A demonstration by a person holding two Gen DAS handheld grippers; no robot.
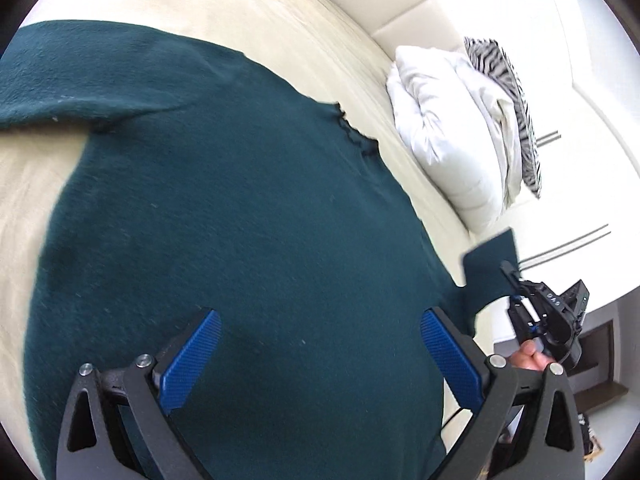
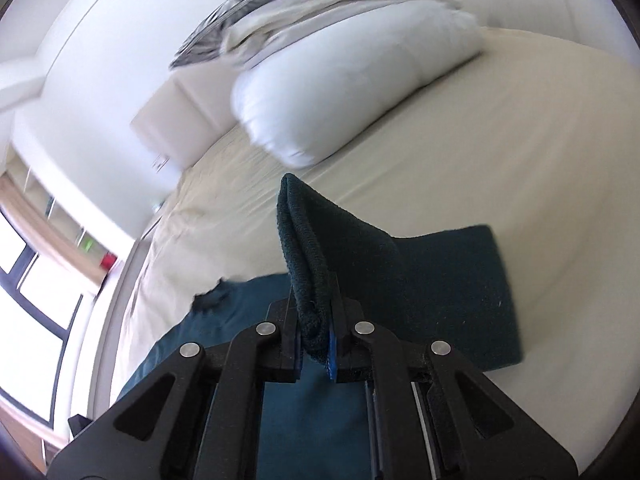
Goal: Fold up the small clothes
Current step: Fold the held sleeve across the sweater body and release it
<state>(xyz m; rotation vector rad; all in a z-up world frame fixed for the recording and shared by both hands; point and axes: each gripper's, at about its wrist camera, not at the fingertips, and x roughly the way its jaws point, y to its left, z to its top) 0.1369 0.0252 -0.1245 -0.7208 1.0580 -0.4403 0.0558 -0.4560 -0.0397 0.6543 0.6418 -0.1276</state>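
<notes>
Dark green fleece garment (image 2: 440,280): right gripper (image 2: 316,344) pinches its edge mid-fold, left gripper (image 1: 320,344) hovers wide open above; next, carry across.

Black tongs (image 1: 320,344), blue ribbed pads (image 1: 188,360), silver pivot screws (image 2: 266,328)

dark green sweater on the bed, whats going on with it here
A person is folding a dark green sweater spread on a cream bed sheet. The right hand-held gripper is shut on a sleeve and holds it lifted off the bed. The left hand-held gripper hangs open over the body of the sweater, gripping nothing. A white pillow lies near the headboard.
</notes>
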